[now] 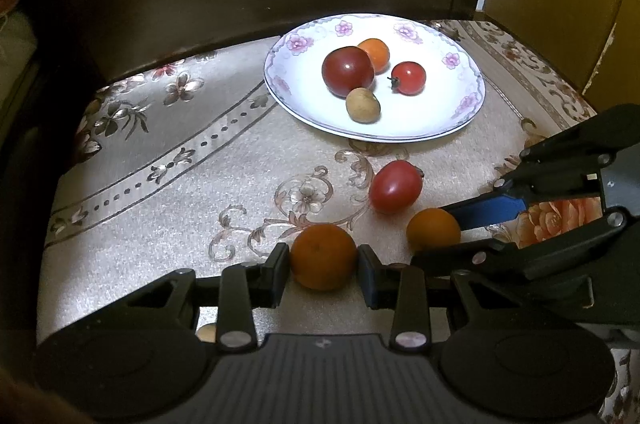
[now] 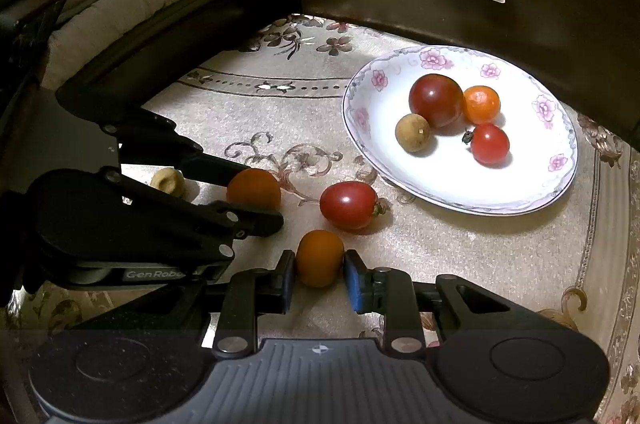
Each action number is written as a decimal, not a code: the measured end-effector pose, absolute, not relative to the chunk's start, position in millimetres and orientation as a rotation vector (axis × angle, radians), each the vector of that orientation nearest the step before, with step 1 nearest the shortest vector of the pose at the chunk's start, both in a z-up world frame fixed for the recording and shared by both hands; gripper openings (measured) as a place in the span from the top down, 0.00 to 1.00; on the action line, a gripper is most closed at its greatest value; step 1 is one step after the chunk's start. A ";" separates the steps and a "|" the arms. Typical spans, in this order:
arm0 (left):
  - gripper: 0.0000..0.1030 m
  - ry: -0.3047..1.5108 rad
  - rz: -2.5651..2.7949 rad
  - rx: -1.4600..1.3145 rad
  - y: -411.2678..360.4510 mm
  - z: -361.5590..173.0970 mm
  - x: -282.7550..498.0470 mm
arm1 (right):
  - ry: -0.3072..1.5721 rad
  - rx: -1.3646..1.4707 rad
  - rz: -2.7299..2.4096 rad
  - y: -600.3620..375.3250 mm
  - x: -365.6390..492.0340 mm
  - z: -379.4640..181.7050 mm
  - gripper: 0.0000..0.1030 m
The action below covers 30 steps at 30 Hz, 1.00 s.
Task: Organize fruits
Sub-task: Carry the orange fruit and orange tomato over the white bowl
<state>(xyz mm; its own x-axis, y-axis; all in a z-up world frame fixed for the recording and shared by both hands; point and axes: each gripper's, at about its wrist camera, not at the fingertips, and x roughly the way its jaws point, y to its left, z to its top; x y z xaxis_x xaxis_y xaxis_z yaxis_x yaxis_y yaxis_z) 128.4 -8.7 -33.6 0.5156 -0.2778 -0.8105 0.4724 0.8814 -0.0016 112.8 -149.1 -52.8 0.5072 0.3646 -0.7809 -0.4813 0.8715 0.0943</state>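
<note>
Left gripper (image 1: 324,264): jaws closed against both sides of an orange fruit (image 1: 323,256) resting on the worktop (image 1: 160,224) near its front edge.
Right gripper (image 2: 319,274): jaws clamped on a smaller orange fruit (image 2: 319,258), also on the worktop.
Red tomato (image 2: 348,205): loose on the cloth, between the grippers and the plate.
Plate (image 1: 304,112): toward the back edge, holding a dark red tomato (image 1: 347,71), small red tomato (image 1: 408,77), orange fruit and brown fruit (image 1: 362,105).

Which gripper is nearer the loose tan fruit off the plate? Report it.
Left. The tan fruit lies just beside the left gripper; the right gripper sits farther off.
</note>
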 end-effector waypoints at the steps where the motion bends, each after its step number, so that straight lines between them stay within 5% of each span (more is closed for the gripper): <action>1: 0.59 0.923 -0.454 0.229 -8.8 -33.7 128.2 | 0.905 -0.143 0.512 -149.2 112.8 -52.8 0.78; 30: 0.61 0.882 -0.491 0.283 -40.7 -3.2 82.0 | 0.877 -0.126 0.358 -173.8 66.5 -25.6 0.79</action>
<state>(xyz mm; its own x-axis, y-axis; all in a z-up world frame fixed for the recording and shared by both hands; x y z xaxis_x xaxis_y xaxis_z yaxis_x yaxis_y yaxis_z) 82.0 -40.7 -3.2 0.5357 -0.2919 -0.7923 0.5196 0.8536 0.0369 66.5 -173.8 -25.6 0.5843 0.2544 -0.7707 -0.3569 0.9334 0.0375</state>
